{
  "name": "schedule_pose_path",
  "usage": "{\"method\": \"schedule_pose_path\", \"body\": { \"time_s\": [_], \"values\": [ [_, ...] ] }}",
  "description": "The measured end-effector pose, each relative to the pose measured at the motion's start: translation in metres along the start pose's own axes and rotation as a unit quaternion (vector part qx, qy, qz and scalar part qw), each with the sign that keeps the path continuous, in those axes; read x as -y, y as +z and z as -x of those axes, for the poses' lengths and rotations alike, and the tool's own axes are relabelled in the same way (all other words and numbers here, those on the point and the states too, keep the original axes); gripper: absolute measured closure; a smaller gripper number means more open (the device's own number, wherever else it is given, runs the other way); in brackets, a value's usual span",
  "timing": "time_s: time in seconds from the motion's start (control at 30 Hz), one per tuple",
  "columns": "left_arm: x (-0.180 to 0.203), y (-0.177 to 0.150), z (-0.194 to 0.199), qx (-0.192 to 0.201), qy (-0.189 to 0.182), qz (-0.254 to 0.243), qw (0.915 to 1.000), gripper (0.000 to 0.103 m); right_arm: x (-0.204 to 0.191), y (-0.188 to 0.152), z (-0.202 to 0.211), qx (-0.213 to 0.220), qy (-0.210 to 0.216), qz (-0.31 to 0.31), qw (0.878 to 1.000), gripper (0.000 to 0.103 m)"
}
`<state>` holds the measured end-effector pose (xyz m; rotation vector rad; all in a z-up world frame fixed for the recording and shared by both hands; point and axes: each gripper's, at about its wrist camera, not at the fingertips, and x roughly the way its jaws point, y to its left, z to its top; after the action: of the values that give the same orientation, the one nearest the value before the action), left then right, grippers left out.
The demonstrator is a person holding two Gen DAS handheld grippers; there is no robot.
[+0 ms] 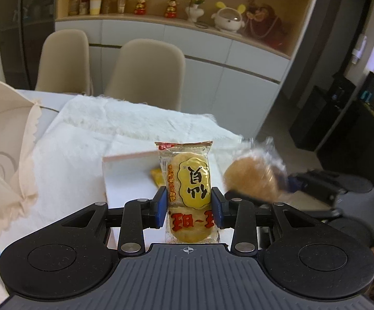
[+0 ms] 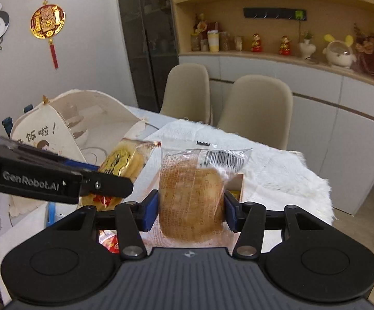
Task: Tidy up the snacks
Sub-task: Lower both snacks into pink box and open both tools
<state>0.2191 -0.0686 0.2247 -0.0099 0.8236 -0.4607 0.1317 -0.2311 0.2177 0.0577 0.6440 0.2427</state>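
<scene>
Left gripper (image 1: 189, 201) closed on a yellow rice cracker packet (image 1: 188, 183), both blue pads pressed against its sides. Packet held upright, above the white box (image 1: 127, 178). Inside the box, at its far side, one small yellow snack (image 1: 157, 177), partly hidden behind the packet. Under the box, a white fluffy cloth (image 1: 88, 139) spread over the table. Left of the box, a beige fabric bag (image 1: 3, 129), open at the top.

Right gripper (image 2: 191, 205) closed on a round brown cake in clear wrapper (image 2: 192, 196), pads tight on both sides, barcode end of the wrapper pointing up. Held above the box too, only a wooden edge of the box (image 2: 241, 183) visible behind it. In the left wrist view, same cake (image 1: 251, 178) blurred, to the right of the box. In the right wrist view, left gripper (image 2: 104, 184) with the yellow packet (image 2: 123, 160) just left of the cake, not touching it. Near the box on its near left side, a red packet (image 2: 108, 241), mostly hidden under the gripper body. Behind the table, two beige chairs (image 2: 254, 108).
</scene>
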Motion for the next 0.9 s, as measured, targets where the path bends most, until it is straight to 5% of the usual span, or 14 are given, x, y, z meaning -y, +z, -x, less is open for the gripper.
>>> {"method": "schedule_pose_path", "body": {
  "time_s": [0.1, 0.2, 0.3, 0.4, 0.6, 0.7, 0.9],
  "values": [
    [-0.019, 0.011, -0.034, -0.015, -0.018, 0.038, 0.999, 0.062, 0.014, 0.0, -0.045, -0.024, 0.018, -0.008, 1.0, 0.051],
    [-0.053, 0.009, -0.087, -0.061, -0.062, 0.119, 0.989, 0.059, 0.029, -0.01, -0.091, -0.073, 0.044, -0.024, 0.996, 0.047],
    [-0.074, -0.006, -0.109, -0.065, -0.039, 0.154, 0.9851, 0.061, 0.044, -0.023, -0.114, -0.104, 0.051, -0.055, 0.992, 0.047],
    [-0.084, -0.022, -0.108, -0.063, -0.032, 0.173, 0.9825, 0.061, 0.046, -0.036, -0.119, -0.112, 0.046, -0.05, 0.991, 0.043],
    [-0.072, -0.058, -0.083, -0.079, 0.068, 0.131, 0.986, 0.061, 0.013, -0.053, -0.11, -0.117, -0.007, 0.019, 0.993, 0.043],
    [-0.068, -0.077, -0.068, -0.085, 0.073, 0.124, 0.9859, 0.061, -0.006, -0.057, -0.099, -0.111, -0.026, 0.045, 0.993, 0.034],
    [-0.089, -0.123, -0.029, -0.104, 0.087, 0.143, 0.9803, 0.061, -0.062, -0.057, -0.08, -0.089, -0.051, 0.09, 0.991, 0.033]
  ]
}}
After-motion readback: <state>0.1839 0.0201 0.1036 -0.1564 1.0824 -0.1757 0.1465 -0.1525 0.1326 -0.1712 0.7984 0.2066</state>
